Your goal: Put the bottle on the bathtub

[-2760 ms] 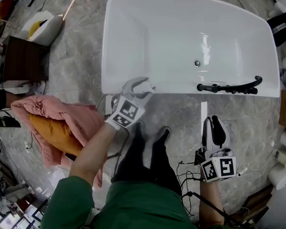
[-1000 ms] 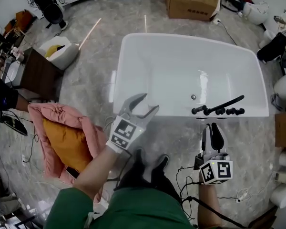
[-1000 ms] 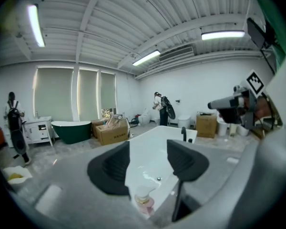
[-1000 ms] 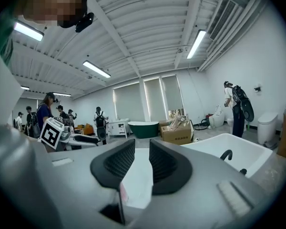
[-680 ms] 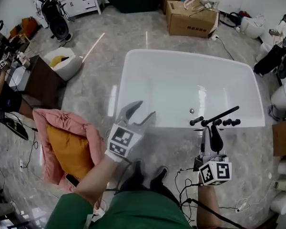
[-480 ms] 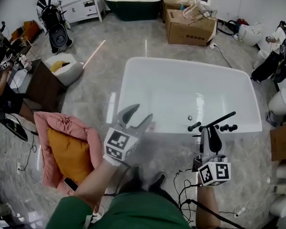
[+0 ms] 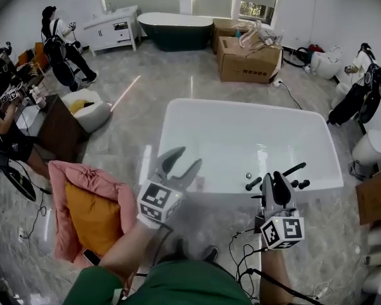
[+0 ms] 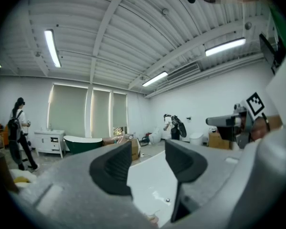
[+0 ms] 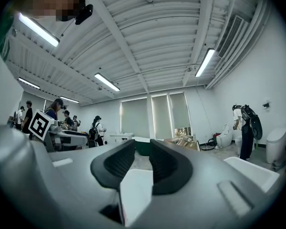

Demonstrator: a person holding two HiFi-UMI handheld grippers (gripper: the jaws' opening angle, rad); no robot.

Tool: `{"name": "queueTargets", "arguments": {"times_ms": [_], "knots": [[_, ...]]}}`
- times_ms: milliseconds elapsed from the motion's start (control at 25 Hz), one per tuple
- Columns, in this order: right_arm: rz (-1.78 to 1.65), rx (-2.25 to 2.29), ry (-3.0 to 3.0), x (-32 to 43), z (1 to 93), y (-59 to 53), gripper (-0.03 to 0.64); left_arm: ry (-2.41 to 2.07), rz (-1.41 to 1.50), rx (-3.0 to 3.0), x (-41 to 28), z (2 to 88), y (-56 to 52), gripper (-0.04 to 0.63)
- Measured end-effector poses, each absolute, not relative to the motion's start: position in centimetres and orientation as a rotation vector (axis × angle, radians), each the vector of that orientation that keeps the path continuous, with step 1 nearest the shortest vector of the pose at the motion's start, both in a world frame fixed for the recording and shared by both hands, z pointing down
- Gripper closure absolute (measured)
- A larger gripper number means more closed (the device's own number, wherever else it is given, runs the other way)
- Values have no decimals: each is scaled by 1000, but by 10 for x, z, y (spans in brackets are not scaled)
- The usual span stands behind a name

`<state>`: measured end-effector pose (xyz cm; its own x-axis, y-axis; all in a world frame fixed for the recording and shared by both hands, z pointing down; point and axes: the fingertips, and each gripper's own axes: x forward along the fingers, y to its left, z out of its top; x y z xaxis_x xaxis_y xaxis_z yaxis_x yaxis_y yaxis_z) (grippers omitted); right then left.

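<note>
Bottle (image 7: pixel 199 183): only a small pale, pinkish thing shows, sitting on the near rim of the bathtub (image 7: pixel 241 138); read as the bottle, too small to give its shape, material or long axis. Same speck at the bottom edge of the left gripper view (image 8: pixel 152 218), low in the gap between the jaws, well below them. Relation that matters: it lies ahead of and beneath the left tongs (image 7: pixel 183 159), just right of their tips in the head view; the right tongs (image 7: pixel 277 178) are further off along the rim, so the left hand is nearer. Left tongs: jaws moderately apart, have just been closing, nothing between the pads, only the tub interior seen through the gap. Right tongs: jaws drawn narrow, a slim gap left, nothing gripped; the white in that gap looks like the tub beyond, not a held item. Judgement: placement looks done, bottle free of both tongs; any next move needs only to keep clear of it. Bathtub: glossy white, smooth, rounded rectangle, small drain in the floor, black tap fitting (image 7: pixel 296 168) on the near rim by the right tongs. Floor (image 7: pixel 146 100): polished grey marble-like slab, reflective. Left of the person: soft pink blanket (image 7: pixel 82 180) crumpled round an orange cushion (image 7: pixel 92 218). Far side: cardboard box (image 7: pixel 247 59), dark green tub (image 7: pixel 178 29)
</note>
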<state>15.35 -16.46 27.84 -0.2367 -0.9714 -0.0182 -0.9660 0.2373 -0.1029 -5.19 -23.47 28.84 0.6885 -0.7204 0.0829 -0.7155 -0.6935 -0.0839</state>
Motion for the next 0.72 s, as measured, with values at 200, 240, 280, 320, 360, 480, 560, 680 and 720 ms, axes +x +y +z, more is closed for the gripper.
{"name": "queueTargets", "arguments": {"times_ms": [200, 240, 280, 320, 360, 480, 560, 680, 720], "knots": [[-55, -1852, 2382, 157, 260, -157, 535, 1186, -136, -2829, -48, 272, -225, 380], [-44, -1849, 2378, 157, 257, -157, 535, 1180, -132, -2825, -47, 270, -224, 380], [-29, -1846, 2378, 157, 255, -158, 535, 1174, -129, -2817, -46, 267, -224, 380], [-13, -1840, 2381, 157, 252, -158, 535, 1168, -129, -2806, -45, 264, -224, 380], [-2, -1834, 2384, 157, 249, -159, 535, 1163, -128, -2795, -44, 261, -223, 380], [15, -1821, 2387, 156, 240, -157, 535, 1154, -116, -2780, -43, 252, -219, 381], [19, -1819, 2377, 155, 235, -155, 535, 1151, -108, -2778, -44, 247, -215, 382], [33, -1819, 2360, 157, 231, -154, 535, 1154, -99, -2764, -44, 241, -213, 382], [42, -1819, 2359, 158, 230, -156, 535, 1155, -96, -2758, -42, 240, -214, 382]]}}
